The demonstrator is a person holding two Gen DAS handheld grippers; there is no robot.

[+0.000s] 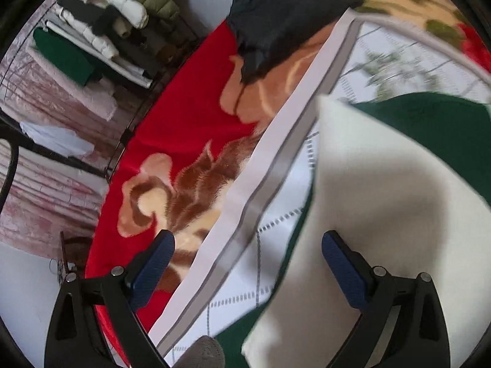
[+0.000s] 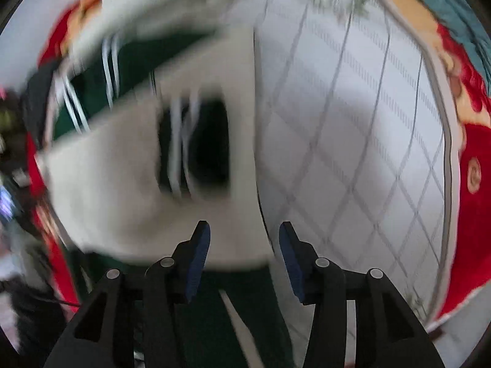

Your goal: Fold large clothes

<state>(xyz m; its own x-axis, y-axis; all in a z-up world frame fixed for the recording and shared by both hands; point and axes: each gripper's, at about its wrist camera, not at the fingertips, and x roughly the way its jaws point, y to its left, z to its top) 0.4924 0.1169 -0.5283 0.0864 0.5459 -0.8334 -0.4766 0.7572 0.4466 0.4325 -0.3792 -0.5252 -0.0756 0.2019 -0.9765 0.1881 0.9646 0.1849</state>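
I have both grippers released: my left gripper [image 1: 248, 263] spread wide, my right gripper [image 2: 244, 260] half-spread, nothing pinched. The green-and-cream fleece jacket [image 2: 138, 184] lies ahead of my right fingers on the white quilted sheet [image 2: 353, 138], laid flat for folding.
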